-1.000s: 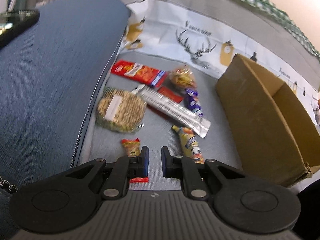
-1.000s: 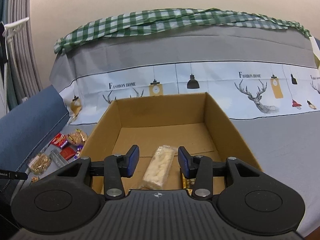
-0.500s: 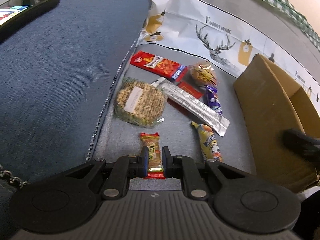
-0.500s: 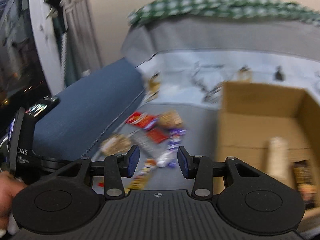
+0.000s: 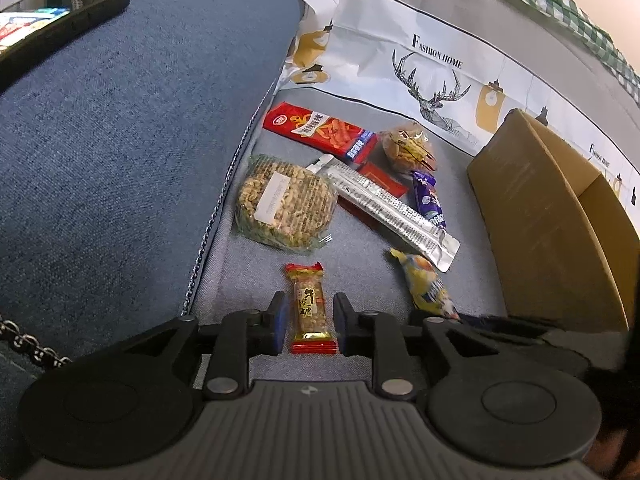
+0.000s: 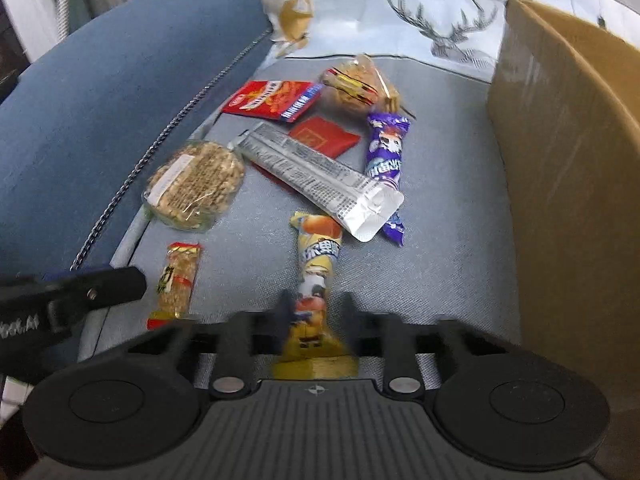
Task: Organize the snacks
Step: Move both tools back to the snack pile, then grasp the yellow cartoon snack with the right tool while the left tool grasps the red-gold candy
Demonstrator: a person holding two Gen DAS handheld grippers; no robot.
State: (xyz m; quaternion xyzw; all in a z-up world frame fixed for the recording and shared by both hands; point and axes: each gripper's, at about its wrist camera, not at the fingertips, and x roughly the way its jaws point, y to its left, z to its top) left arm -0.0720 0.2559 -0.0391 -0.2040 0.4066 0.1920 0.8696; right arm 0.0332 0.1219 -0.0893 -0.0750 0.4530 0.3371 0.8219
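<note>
Several snacks lie on the grey sofa seat [image 5: 360, 264]. My left gripper [image 5: 308, 322] is open, with its fingers on either side of a small red-ended peanut bar [image 5: 309, 307], which lies flat on the seat. My right gripper [image 6: 316, 312] is open around the near end of a yellow wrapped snack [image 6: 318, 264], also lying on the seat. The peanut bar [image 6: 178, 276] and the left gripper's finger [image 6: 96, 286] show at the left of the right wrist view. A cardboard box [image 5: 552, 216] stands to the right; it also shows in the right wrist view [image 6: 568, 160].
Farther back lie a round peanut cake [image 5: 286, 200], a silver packet [image 5: 390, 210], a purple bar [image 5: 428, 200], a red packet [image 5: 320, 128], a clear bag of snacks [image 5: 408, 148] and a flat red sachet [image 6: 324, 136]. A blue armrest [image 5: 120, 140] with a phone [image 5: 52, 12] is on the left.
My left gripper has opened wider around the peanut bar. My right gripper swung from over the box down and left to the snacks, and now straddles the yellow snack.
</note>
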